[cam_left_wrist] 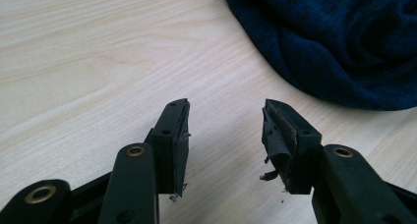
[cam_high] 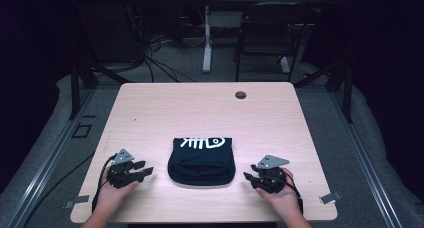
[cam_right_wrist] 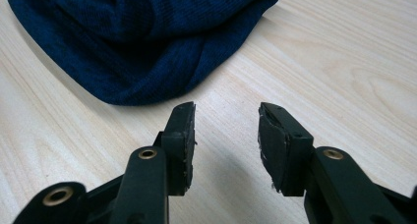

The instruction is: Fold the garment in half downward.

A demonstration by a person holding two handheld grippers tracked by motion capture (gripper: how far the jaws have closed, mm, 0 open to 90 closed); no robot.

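Now both grippers flank the folded navy garment [cam_high: 201, 161] w/ white fish-skeleton print, which lies on the wooden table [cam_high: 200, 108] near its front edge. Left gripper [cam_high: 145, 170] sits just left of the garment, jaws spread, nothing btwn them. Right gripper [cam_high: 248, 177] sits just right of it, jaws likewise apart and empty.

Two black jaws of the left gripper [cam_left_wrist: 225, 135] come up from the bottom of the picture. They stand wide apart, and only bare table shows in the gap between them. The right jaw's pad looks worn, with a little torn bit hanging off it. Under them lies the light wooden table [cam_left_wrist: 88, 62]. In the upper right corner sits a soft, dark blue knitted cloth [cam_left_wrist: 344, 42], folded and bunched up. It lies near the right jaw but does not touch it.
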